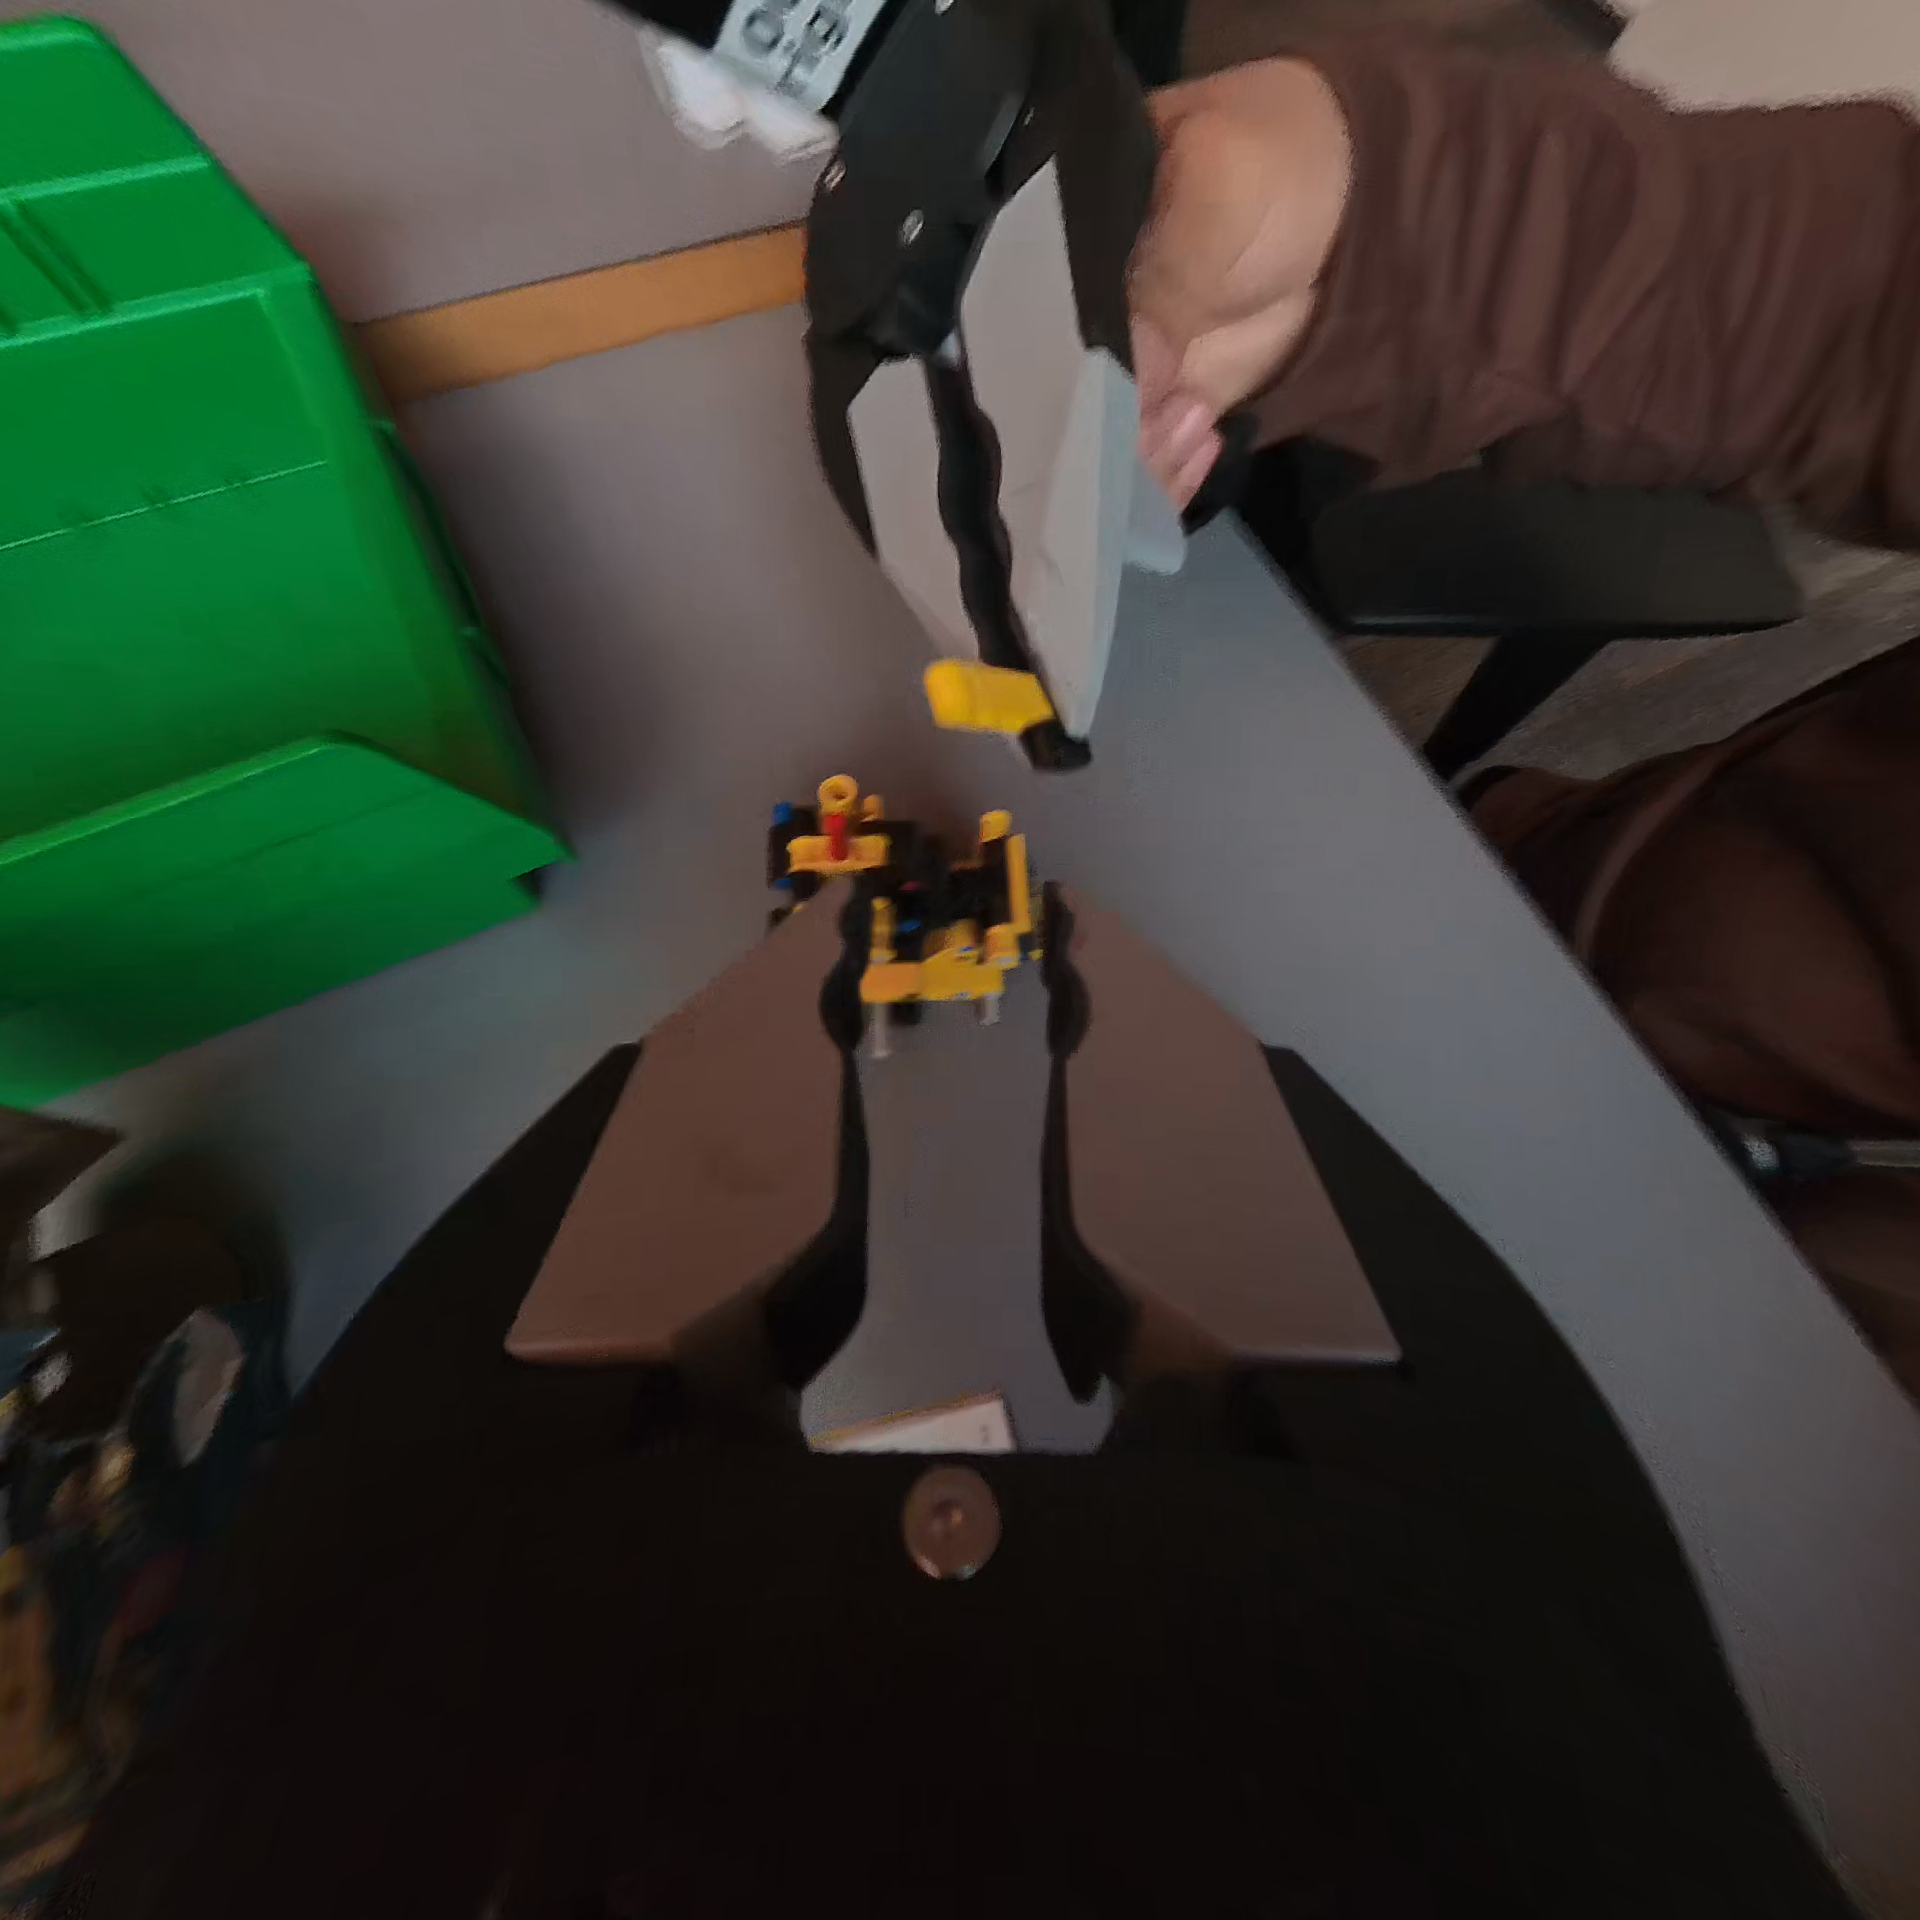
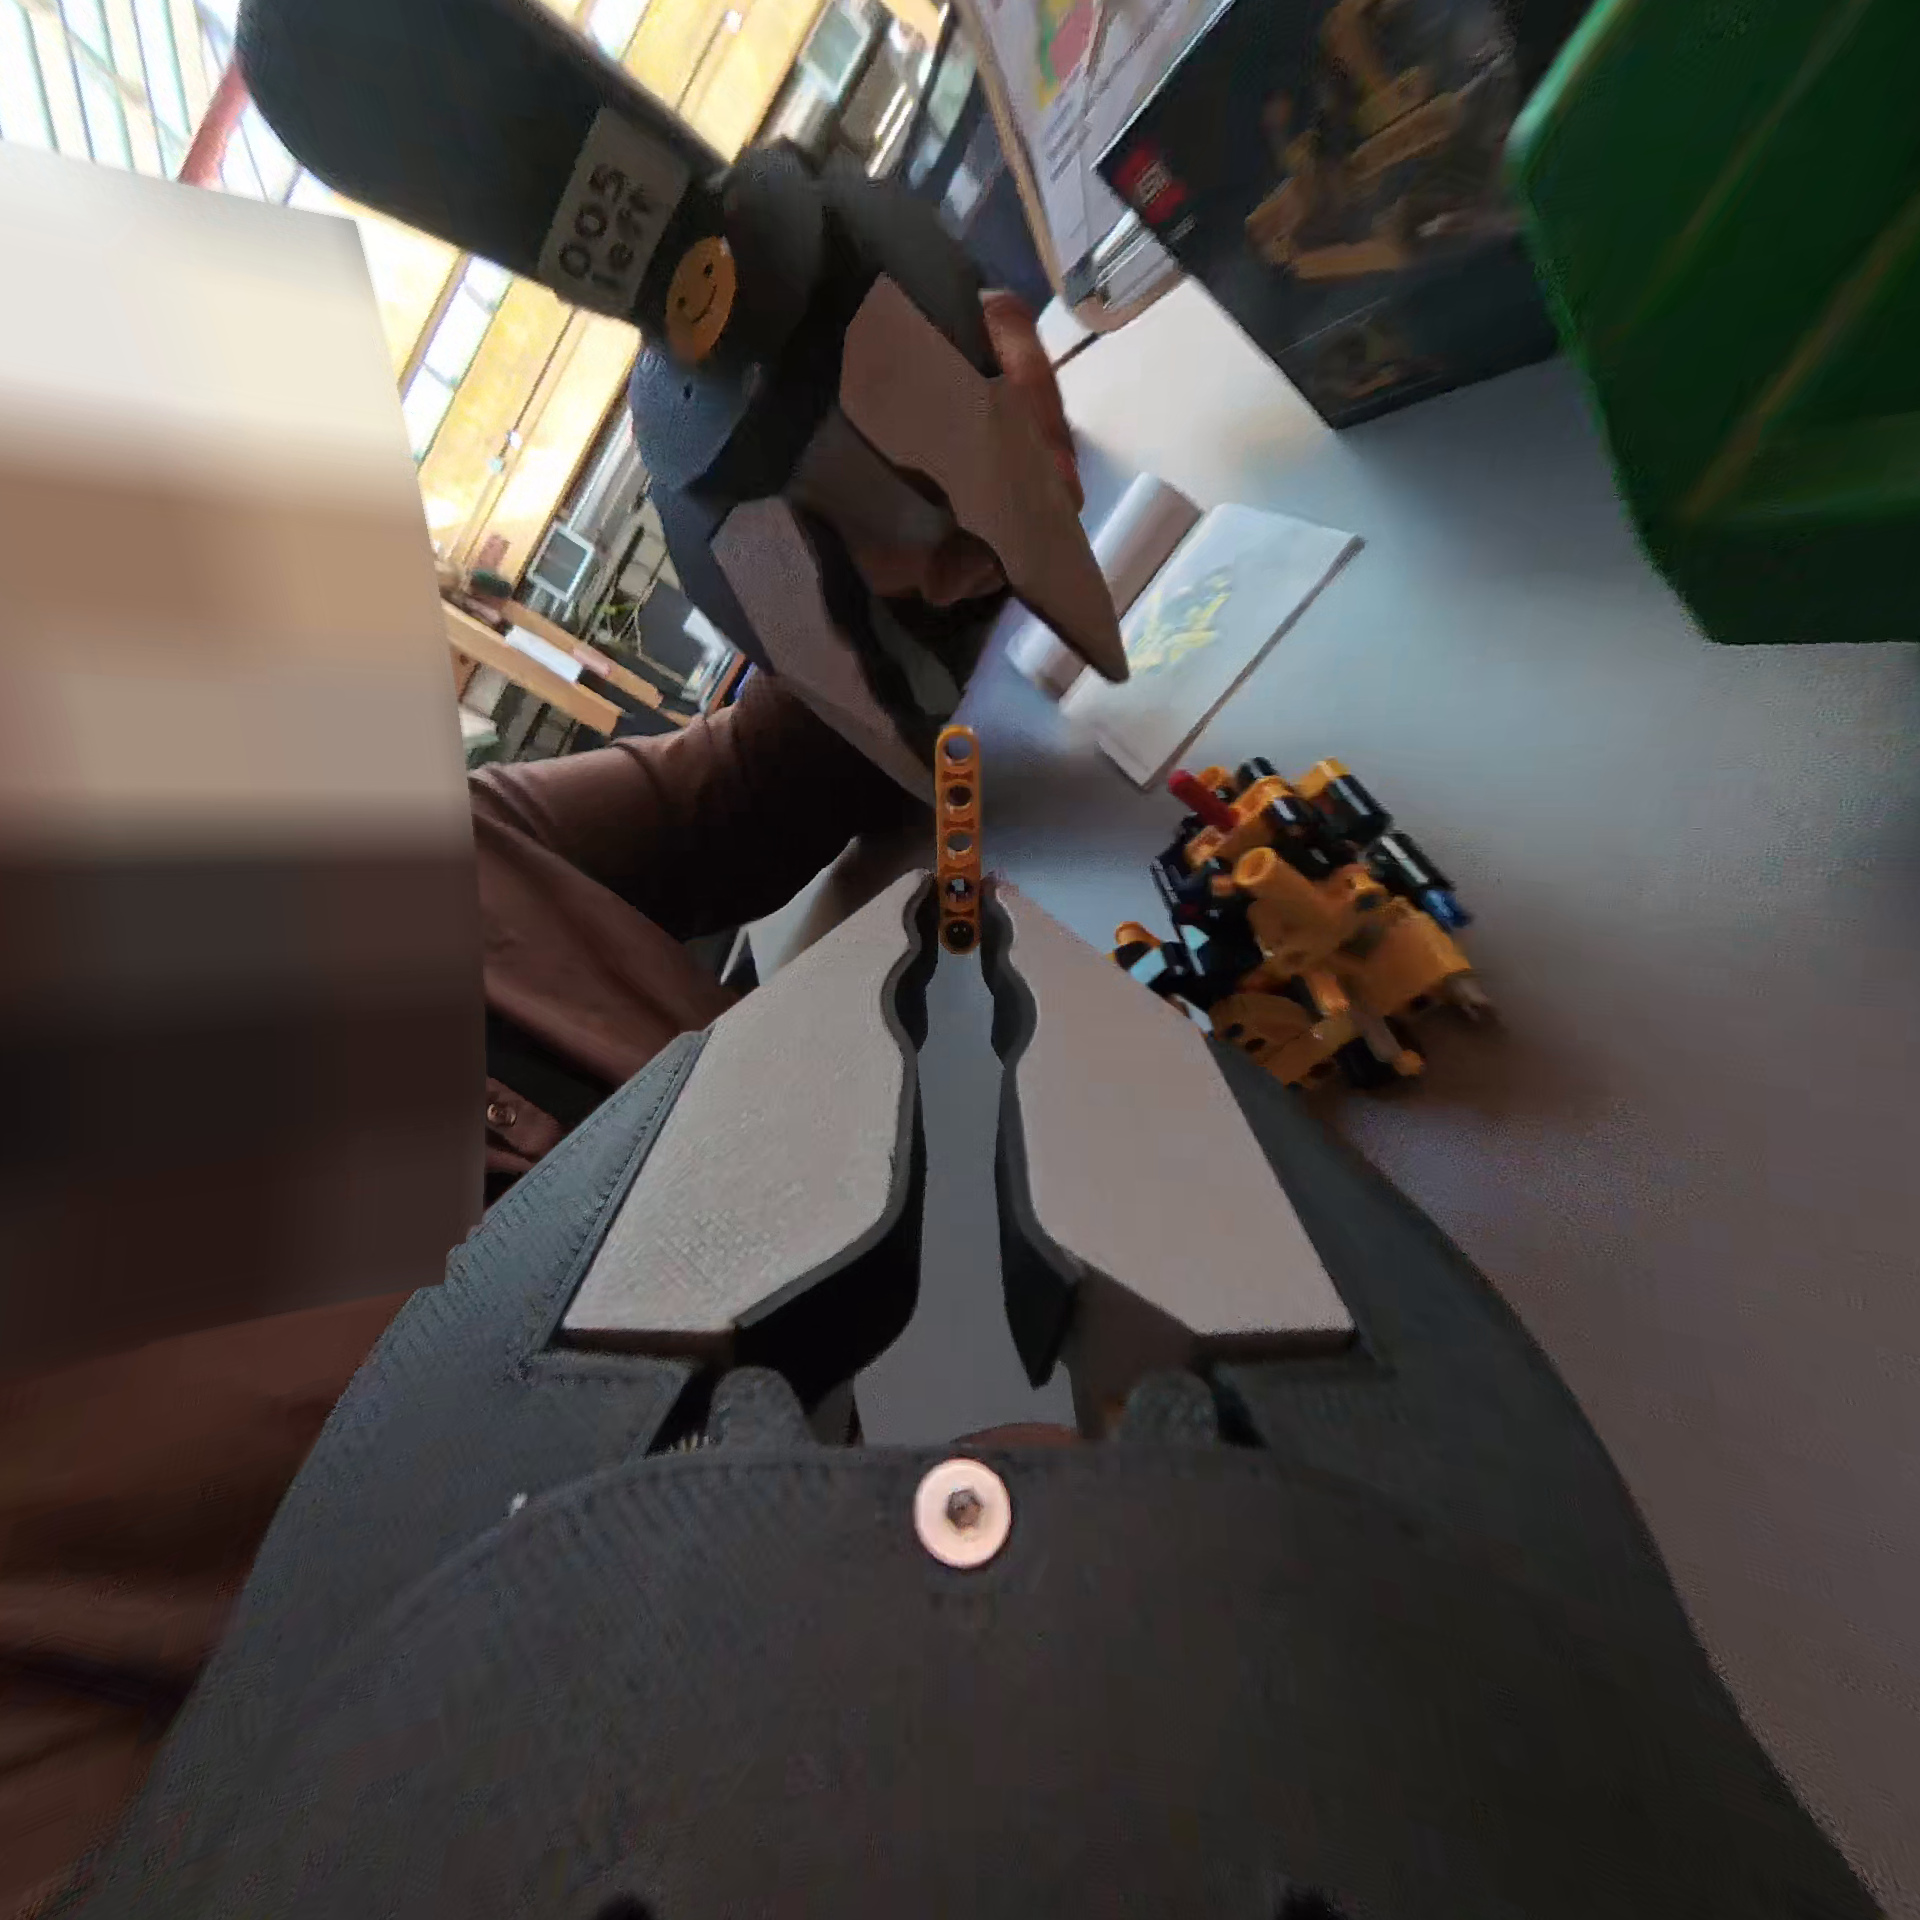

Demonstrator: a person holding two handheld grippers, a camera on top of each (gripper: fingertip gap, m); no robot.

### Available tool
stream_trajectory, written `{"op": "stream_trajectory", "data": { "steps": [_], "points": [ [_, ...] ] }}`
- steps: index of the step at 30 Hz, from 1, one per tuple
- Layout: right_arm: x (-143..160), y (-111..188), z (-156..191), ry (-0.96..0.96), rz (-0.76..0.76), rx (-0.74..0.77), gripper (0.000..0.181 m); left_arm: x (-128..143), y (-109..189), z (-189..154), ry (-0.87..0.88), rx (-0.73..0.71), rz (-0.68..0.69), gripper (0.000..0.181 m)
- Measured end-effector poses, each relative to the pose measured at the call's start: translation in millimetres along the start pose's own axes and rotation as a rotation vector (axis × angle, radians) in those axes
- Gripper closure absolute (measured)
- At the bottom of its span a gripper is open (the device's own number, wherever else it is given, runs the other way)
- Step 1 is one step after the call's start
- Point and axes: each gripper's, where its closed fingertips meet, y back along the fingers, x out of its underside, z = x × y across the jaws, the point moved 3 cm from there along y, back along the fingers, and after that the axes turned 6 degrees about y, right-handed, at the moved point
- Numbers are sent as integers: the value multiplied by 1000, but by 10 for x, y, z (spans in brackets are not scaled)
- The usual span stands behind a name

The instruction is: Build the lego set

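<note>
The right gripper [image 2: 958, 909] pinches the lower end of a yellow-orange holed lego beam [image 2: 957, 831], which stands upright off the grey table [image 2: 1558, 883]. The left gripper [image 1: 951, 935] is parted and empty above the half-built yellow-and-black lego vehicle [image 2: 1304, 925] on the table. Beyond lie an open instruction booklet [image 2: 1216, 623], the dark set box [image 2: 1340, 197], and a green storage bin [image 1: 197, 582] whose contents are hidden
</note>
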Motion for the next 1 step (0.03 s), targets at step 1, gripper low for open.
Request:
{"op": "stream_trajectory", "data": {
  "steps": [1],
  "points": [
    [-27, 69, -72, -21, -36, 33, 177, 38, 1, 82, -21, -66, 31, 138]
  ]
}}
